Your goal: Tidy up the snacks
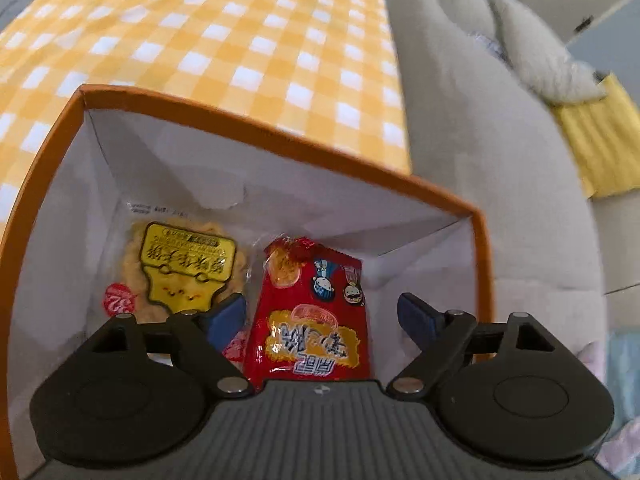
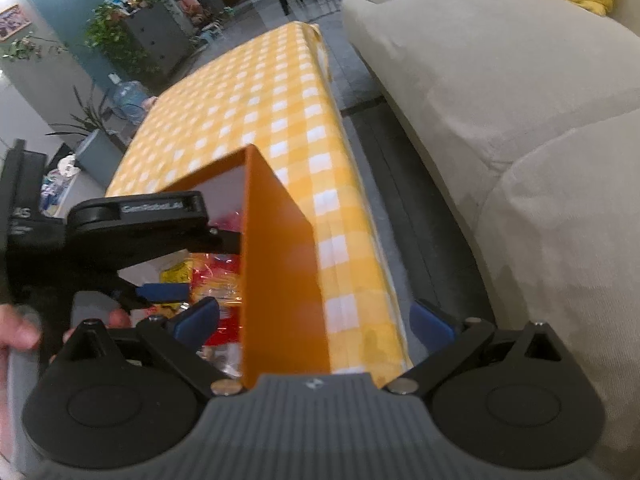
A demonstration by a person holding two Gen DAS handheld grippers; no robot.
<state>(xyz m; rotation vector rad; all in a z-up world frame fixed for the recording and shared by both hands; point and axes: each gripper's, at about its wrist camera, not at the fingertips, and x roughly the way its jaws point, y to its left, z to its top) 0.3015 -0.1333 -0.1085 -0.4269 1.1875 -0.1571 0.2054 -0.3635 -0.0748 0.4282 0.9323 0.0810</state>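
Snacks lie on the white floor of an orange-rimmed box (image 1: 256, 128) in the lower half of my left wrist view: a red packet (image 1: 316, 320) at lower centre with yellow lettering and cartoon stickers, and a yellow-labelled biscuit pack (image 1: 180, 268) just to its left. My left gripper (image 1: 322, 316) has its fingers (image 1: 226, 316) spread wide, one on each side of the red packet and not pressing it. Box walls close in at left, top and right, leaving little side room. My right gripper (image 2: 316, 320) is also spread, its fingers astride the box's orange side wall (image 2: 280, 280), one inside, one outside over the checked tablecloth (image 2: 260, 92) of the table. That table's edge runs down the right of centre, with a narrow dark floor strip (image 2: 384, 152) before the beige sofa (image 2: 520, 120). A hand (image 2: 20, 332) shows at lower left.
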